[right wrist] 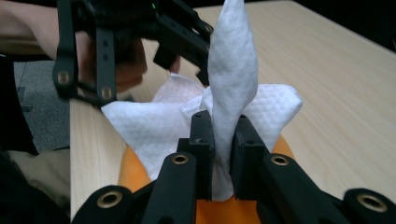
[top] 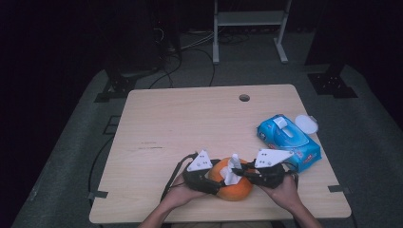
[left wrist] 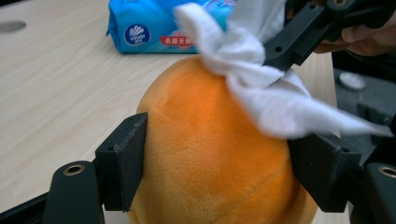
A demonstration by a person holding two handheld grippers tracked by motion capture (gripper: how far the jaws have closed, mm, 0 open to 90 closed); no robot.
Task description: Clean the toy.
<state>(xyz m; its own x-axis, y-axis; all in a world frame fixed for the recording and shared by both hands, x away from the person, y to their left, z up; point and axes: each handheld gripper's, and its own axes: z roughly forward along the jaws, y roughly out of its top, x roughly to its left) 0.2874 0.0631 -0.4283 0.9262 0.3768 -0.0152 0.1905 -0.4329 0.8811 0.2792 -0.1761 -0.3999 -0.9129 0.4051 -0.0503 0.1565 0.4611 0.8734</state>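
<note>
An orange plush ball [top: 236,191] rests near the table's front edge. My left gripper [top: 215,183] comes at it from the left. In the left gripper view its two black jaws stand either side of the ball [left wrist: 210,154] with both pads against the plush. A crumpled white wipe [top: 231,170] lies on top of the ball. My right gripper [top: 239,174] reaches in from the right and is shut on an upright fold of the wipe [right wrist: 231,70]. In the right gripper view the orange ball [right wrist: 133,172] shows beneath the wipe.
A blue pack of wet wipes [top: 288,140] lies at the table's right edge, with a small white round lid [top: 306,124] behind it. The wooden table [top: 190,118] has a cable hole [top: 244,98] near its far edge. A white metal frame stands on the floor beyond.
</note>
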